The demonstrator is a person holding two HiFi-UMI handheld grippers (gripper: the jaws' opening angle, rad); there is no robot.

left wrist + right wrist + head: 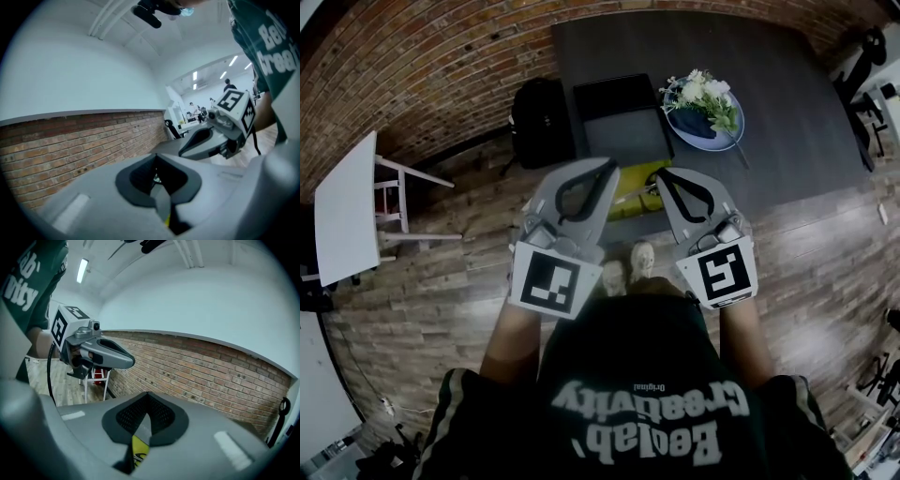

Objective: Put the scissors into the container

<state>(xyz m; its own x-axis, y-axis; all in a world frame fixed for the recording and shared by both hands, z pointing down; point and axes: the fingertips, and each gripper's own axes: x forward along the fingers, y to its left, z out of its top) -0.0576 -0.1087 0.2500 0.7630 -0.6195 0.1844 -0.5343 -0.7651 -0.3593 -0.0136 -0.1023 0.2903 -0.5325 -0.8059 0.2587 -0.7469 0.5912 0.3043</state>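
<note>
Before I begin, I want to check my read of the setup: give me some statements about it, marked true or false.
1. The left gripper is shut with nothing between its jaws. True.
2. The right gripper is wide open. False: its jaws are together.
3. The plate of flowers sits on the floor. False: it is on the dark table.
4. A black backpack stands beside the table. True.

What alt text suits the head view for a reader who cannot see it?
A person looks down at the left gripper and right gripper, held side by side, jaws shut and empty, pointing at a dark table with a black tray, a yellow object and a plate of flowers.
</note>
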